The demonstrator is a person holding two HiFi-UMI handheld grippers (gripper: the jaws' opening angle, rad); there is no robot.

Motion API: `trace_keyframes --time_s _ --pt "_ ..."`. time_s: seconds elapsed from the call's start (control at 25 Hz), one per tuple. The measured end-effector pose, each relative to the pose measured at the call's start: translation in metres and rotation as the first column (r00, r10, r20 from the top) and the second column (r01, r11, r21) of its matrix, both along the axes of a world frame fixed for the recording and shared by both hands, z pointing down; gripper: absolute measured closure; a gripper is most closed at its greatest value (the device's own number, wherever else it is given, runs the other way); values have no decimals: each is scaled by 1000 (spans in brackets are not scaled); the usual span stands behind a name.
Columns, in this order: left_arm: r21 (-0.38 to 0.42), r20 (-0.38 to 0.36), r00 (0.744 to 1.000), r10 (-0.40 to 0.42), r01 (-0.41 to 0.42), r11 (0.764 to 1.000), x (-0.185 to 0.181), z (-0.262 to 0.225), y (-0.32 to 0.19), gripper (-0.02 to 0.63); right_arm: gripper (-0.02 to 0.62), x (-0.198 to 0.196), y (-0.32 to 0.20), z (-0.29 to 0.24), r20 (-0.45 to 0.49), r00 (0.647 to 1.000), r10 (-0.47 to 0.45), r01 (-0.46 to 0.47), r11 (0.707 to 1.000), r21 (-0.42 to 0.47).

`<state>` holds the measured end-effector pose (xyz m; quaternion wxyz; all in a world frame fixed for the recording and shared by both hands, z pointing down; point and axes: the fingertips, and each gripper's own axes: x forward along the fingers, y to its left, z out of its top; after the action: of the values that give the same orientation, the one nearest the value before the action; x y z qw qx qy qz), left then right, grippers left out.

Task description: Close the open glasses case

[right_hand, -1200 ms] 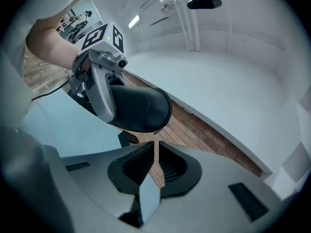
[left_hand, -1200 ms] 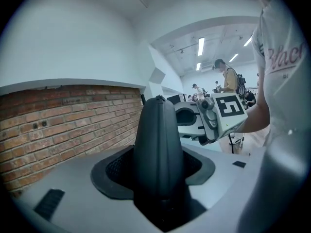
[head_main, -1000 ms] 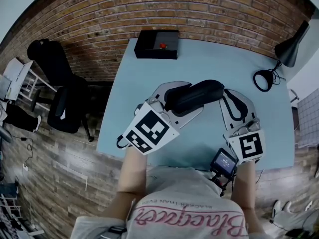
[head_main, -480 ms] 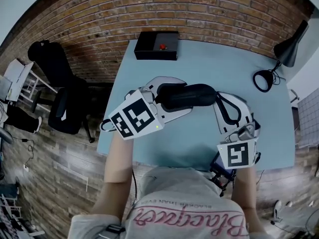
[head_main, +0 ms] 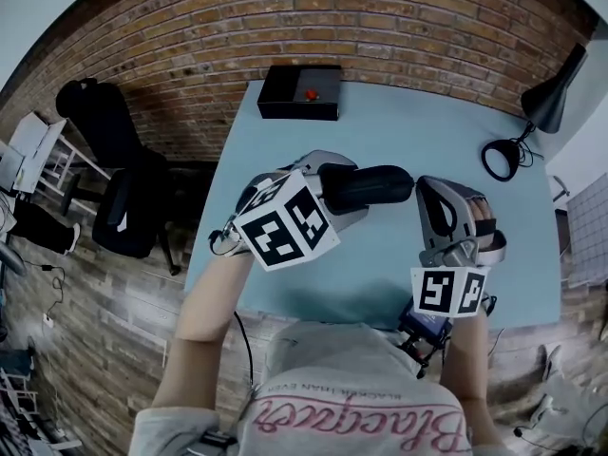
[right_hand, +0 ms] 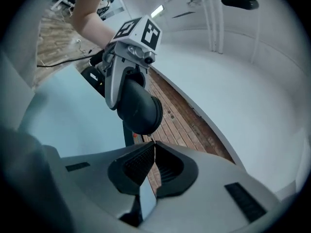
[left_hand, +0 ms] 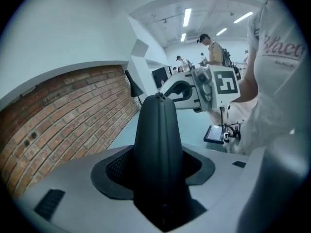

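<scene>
The glasses case (head_main: 370,184) is held up over the table (head_main: 408,122), btw the two grippers. The left gripper (head_main: 321,198) is clamped on one end: in the left gripper view the dark case stands between its jaws and runs straight out along them. In the head view the long axis goes left-to-right, w/ the free end aimed at the right gripper (head_main: 427,193).

The right jaws have just snapped together, meeting right at that free end. The right gripper view shows the rounded end just beyond the tips. A thin sliver (right_hand: 147,139) sits at the tips. Maybe a zip tab, too small to tell, so can't say anything is nipped.

The case looks shut or v. nearly, halves together w/ a seam down the middle. So the right gripper is at the working end and the left one steadies. Any finishing move prob. runs along that long axis, so the left grip mustn't slip.
</scene>
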<state>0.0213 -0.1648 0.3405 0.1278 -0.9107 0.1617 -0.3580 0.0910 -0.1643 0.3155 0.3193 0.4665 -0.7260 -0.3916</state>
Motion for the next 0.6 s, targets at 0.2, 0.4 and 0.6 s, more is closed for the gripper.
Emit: trace_keyframes --time_s 0.2,0.4,0.6 --pt "81 113 990 -79 70 994 2 16 -7 348 575 1 0 -1 -84 996 32 -27 998 52" --pt "137 84 991 -102 90 986 9 16 -12 348 574 -2 4 -14 -10 1000 11 -10 996 90" --pt "164 -93 995 -21 36 986 17 3 -8 348 574 -10 15 -37 545 822 -164 243 967 -76"
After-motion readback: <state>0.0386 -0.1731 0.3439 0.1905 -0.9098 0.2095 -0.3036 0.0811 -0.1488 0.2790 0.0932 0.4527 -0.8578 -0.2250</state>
